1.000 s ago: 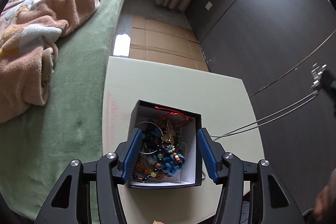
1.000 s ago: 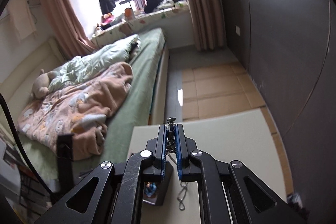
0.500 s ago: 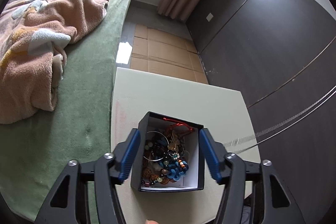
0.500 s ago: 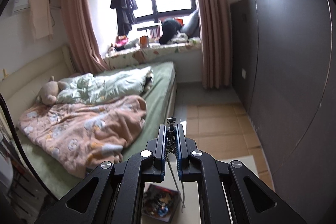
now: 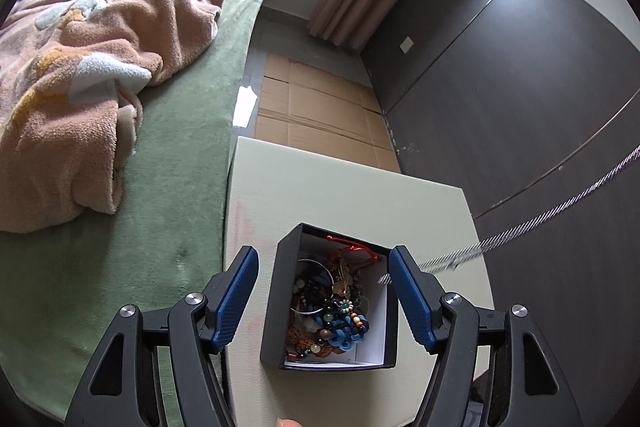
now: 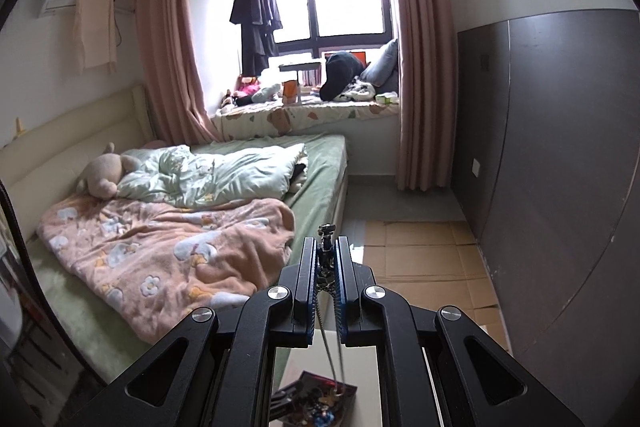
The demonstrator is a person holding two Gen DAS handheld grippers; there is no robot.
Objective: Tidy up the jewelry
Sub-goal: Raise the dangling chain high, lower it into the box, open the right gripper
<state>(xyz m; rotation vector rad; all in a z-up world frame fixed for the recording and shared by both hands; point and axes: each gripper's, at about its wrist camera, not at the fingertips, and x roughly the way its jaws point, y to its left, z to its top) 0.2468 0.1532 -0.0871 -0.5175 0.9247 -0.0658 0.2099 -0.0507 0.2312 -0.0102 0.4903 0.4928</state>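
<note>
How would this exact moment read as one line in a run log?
left gripper: open, jaws just widening astride black jewelry box | right gripper: shut on silver chain trailing to box

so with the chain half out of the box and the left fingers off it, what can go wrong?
1. The silver chain runs taut from the jumbled jewelry; it may snag and drag other pieces out.
2. The left gripper has just been opening, its pads clear of the black box, so a snag could tip the box.
3. The right gripper pinches only the clasp end; it could slip.
</note>
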